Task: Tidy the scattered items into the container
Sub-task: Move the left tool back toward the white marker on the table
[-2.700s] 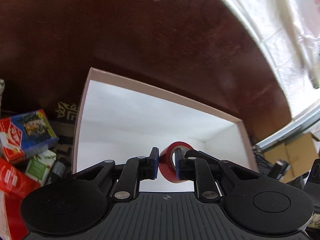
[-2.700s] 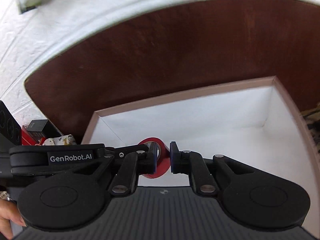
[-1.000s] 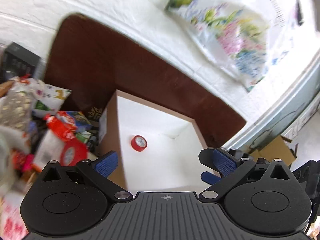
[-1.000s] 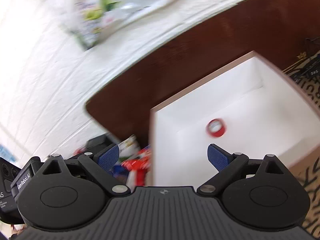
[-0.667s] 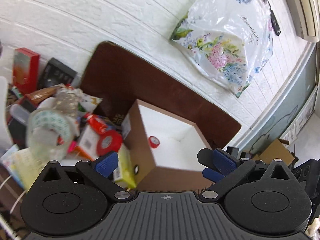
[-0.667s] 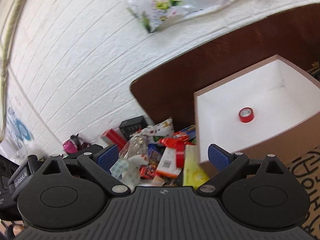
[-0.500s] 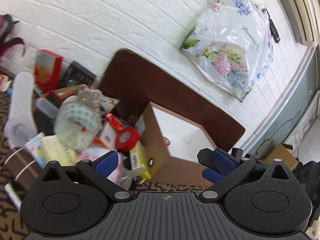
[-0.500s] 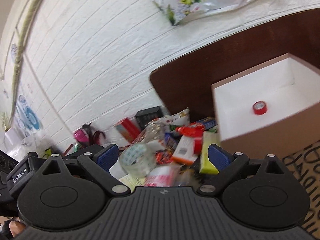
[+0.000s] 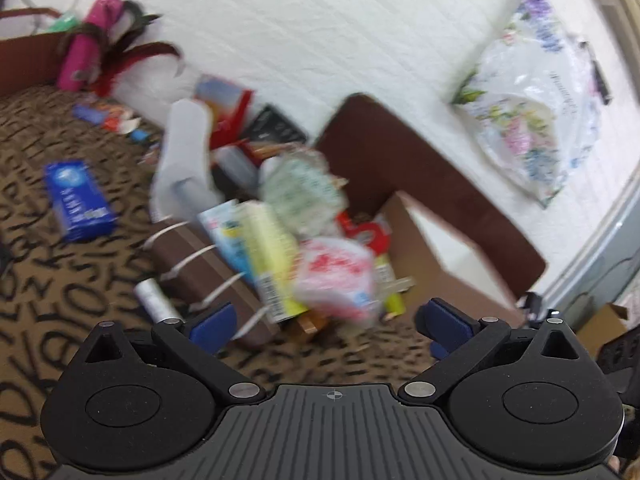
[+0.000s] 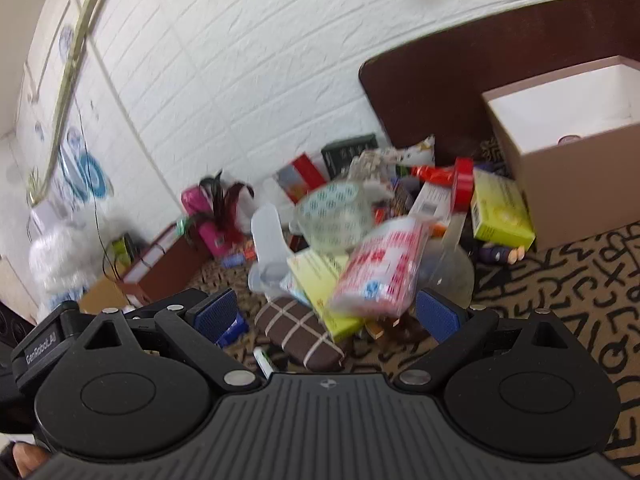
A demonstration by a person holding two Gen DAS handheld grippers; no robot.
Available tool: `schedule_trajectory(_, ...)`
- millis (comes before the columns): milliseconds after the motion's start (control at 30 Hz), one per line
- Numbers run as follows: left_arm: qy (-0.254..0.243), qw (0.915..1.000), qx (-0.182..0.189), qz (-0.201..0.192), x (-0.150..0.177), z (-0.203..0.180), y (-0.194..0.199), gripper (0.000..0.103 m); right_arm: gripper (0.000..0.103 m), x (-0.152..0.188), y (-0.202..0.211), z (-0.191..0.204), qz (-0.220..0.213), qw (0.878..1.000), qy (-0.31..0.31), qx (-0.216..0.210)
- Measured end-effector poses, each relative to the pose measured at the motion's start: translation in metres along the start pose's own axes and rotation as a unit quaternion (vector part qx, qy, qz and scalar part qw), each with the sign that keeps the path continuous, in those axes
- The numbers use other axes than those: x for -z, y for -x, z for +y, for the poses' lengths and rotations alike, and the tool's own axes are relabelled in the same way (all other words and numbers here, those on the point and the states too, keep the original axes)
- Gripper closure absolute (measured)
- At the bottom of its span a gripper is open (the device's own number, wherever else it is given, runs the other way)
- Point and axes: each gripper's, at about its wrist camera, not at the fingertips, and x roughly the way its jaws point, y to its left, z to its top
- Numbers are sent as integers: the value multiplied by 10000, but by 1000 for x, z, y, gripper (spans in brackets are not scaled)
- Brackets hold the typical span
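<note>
While I held both claws up w/ nothing in them, the left gripper (image 9: 326, 322) and right gripper (image 10: 326, 312) gaped wide, jaws far apart. Just beyond them sat the pile of scattered items (image 10: 380, 240) on the patterned cloth (image 10: 560, 276), a pink-white packet (image 10: 380, 276) nearest. The box (image 10: 580, 176) stood touching the pile's far side; a small roll (image 10: 570, 140) barely showed inside, blurry.
</note>
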Motion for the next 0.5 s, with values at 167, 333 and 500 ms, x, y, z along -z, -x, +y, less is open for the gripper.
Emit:
schedule_trajectory(167,480,9973,-478,290,11,48,-8,0,6,36,-35,9,497,9982,276,196)
schedule_trajectory(333,448,9951,-767,430,9,69,-18,0,7,62,-61,30,855,9913,961,273)
schedule_trajectory(500,515,9931,-915,527,4,80,-30,1,11,74,-79,48,1038,9803,1630,406)
